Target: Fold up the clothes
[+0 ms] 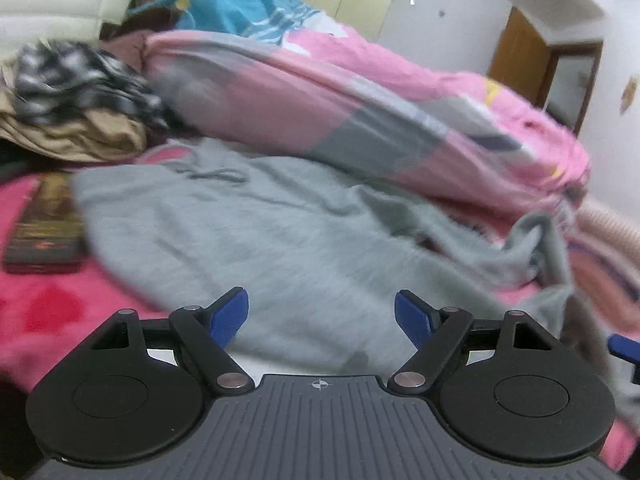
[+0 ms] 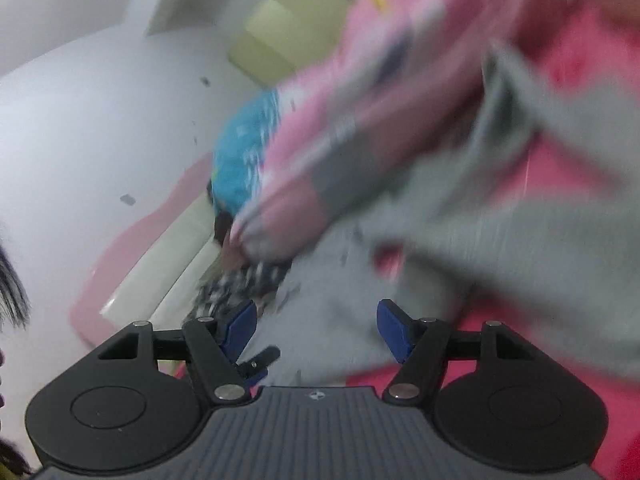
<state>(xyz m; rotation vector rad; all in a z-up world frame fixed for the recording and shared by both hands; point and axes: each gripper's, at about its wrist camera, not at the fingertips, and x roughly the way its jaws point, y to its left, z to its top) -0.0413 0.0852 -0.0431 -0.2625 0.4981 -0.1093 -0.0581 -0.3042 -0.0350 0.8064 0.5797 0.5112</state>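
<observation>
Both grippers empty over a grey hoodie spread on the pink bed.
Left gripper and right gripper hang with fingers released, nothing between them; the sleeve by the bed's right edge looks unfolded, so next likely calls for pinching it.

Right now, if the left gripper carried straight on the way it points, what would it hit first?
Most likely the grey sweatshirt spread on the pink bed cover. The left gripper is open with nothing between its jaws, and the grey fabric fills the space just ahead. Blur leaves the exact depth uncertain.
</observation>
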